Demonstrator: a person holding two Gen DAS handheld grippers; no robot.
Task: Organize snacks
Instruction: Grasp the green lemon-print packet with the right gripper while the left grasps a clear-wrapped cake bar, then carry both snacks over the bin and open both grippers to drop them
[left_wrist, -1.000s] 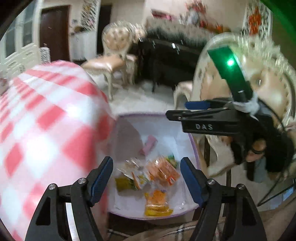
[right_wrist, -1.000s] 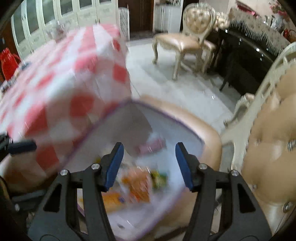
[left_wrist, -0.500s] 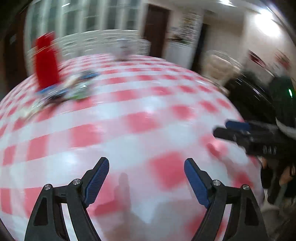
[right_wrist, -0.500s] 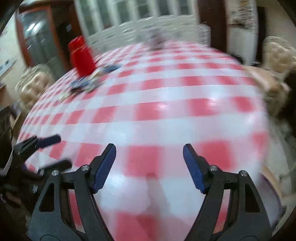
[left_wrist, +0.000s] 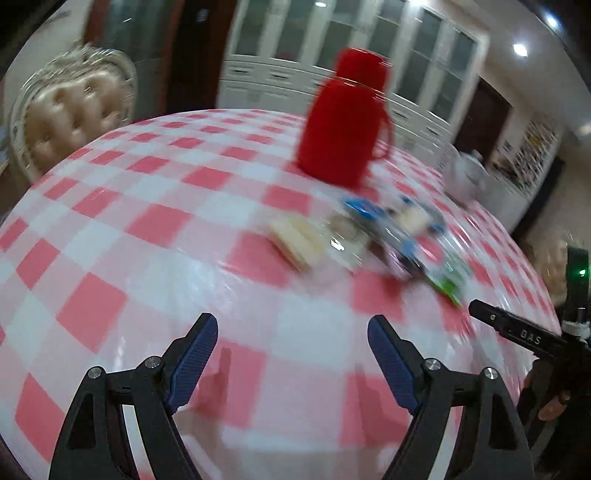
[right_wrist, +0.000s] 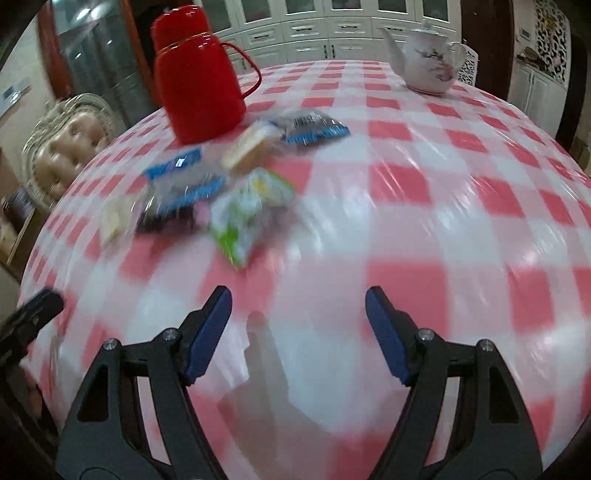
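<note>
A loose pile of snack packets lies on the red-and-white checked table (right_wrist: 424, 192), just in front of a red flask (right_wrist: 199, 85). It holds a green-and-white packet (right_wrist: 247, 214), blue packets (right_wrist: 317, 129) and a beige one (right_wrist: 247, 147). My right gripper (right_wrist: 297, 299) hovers over bare cloth nearer than the pile, open and holding nothing. In the left wrist view the pile shows a pale yellow packet (left_wrist: 295, 240), blue packets (left_wrist: 369, 210) and a green packet (left_wrist: 447, 277). My left gripper (left_wrist: 291, 332) is open and empty, short of the pile. Both views are motion-blurred.
A white teapot (right_wrist: 428, 62) stands at the far side of the table, right of the flask (left_wrist: 343, 122). A tufted cream chair (left_wrist: 70, 110) sits beyond the table's left edge. White cabinets line the back wall. The right gripper's finger (left_wrist: 517, 332) shows at the left view's right edge.
Both views have swung away from the snack-filled box on the chair and across the checked table to the snack pile by the red flask. The right jaws stand wider than a second ago.
</note>
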